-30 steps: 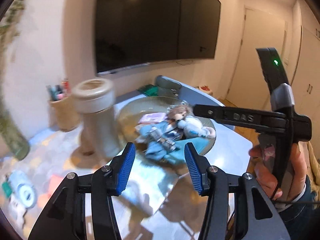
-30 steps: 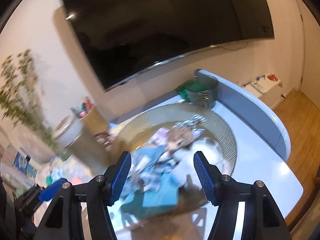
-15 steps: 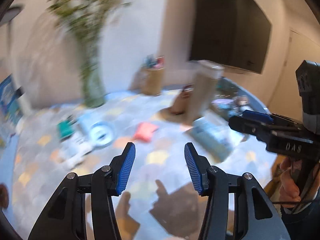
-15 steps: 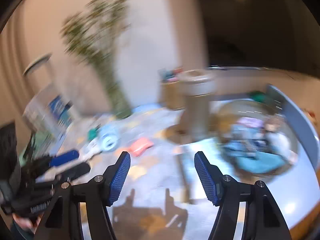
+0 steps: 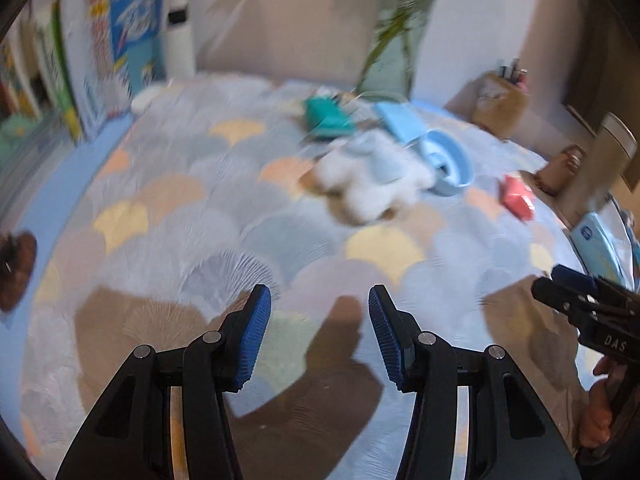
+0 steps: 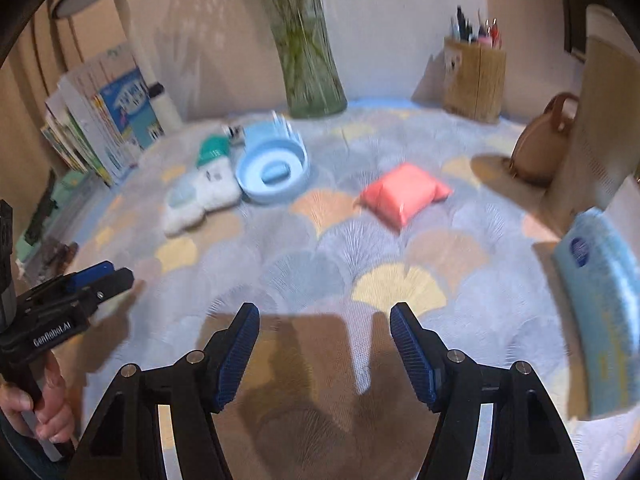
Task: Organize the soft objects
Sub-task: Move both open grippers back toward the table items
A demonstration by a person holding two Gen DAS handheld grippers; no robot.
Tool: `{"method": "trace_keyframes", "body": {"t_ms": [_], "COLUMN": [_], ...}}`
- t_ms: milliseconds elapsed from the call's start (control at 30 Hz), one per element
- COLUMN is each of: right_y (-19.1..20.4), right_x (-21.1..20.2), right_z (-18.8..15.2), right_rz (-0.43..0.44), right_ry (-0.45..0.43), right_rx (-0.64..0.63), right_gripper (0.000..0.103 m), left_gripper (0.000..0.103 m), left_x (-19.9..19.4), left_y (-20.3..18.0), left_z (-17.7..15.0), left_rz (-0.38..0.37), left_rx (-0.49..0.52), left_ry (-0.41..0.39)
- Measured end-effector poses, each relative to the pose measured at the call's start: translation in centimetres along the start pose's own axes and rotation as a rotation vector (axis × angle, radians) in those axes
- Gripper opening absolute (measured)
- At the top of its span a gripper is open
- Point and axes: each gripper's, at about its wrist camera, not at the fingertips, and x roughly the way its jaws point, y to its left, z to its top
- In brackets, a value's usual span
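Left wrist view, blurred. Left gripper (image 5: 319,336) held low over the scallop-patterned tablecloth (image 5: 200,216), pointing forward across the table, blue pads spread wide, nothing between them. Well ahead lies a white plush toy (image 5: 368,184), touching a light blue round bowl (image 5: 448,164) on its right. A teal soft item (image 5: 326,116) sits just behind the plush. A pink pillow-like soft object (image 5: 518,200) lies farther right, apart from the bowl. Right gripper (image 5: 580,304) enters at the right edge, its handle gripped in a hand (image 5: 600,412); finger gap cannot be told here.

Right wrist view. Right gripper (image 6: 324,354) low over the cloth, level, pads spread wide and empty. Pink pillow (image 6: 404,194) ahead, slightly right, alone on the cloth. White plush (image 6: 200,196) ahead left, touching the blue bowl (image 6: 274,170). Glass vase (image 6: 310,68) with stems at the back; wooden pen holder (image 6: 474,78) to its right. Blue packet (image 6: 604,320) at right edge. Left gripper (image 6: 80,284) at left edge, held by a hand (image 6: 40,408).
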Motion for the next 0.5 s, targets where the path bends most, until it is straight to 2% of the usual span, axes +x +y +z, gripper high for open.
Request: {"method": "trace_keyframes", "body": {"t_ms": [100, 233, 400, 500], "right_y": [0.0, -0.2, -1.5, -2.4], "right_x": [0.4, 0.8, 0.4, 0.1], "right_z": [0.2, 0.2, 0.3, 0.7], "right_rz": [-0.02, -0.05, -0.021, 0.017], "right_ry": [0.002, 0.02, 0.014, 0.098], "right_rx": [-0.007, 0.005, 0.064, 0.121], "right_gripper": [0.066, 0.067, 0.067, 0.067], "left_gripper": [0.049, 0.049, 0.049, 0.049], "left_x": [0.0, 0.3, -0.2, -2.6], "left_y": [0.5, -0.3, -0.4, -1.2], "left_z": [0.4, 0.2, 0.5, 1.8], "left_rz": [-0.025, 0.016, 0.015, 0.067], "left_rx": [-0.018, 0.023, 0.043, 0.093], "left_ry": [-0.014, -0.014, 0.026, 0.051]}}
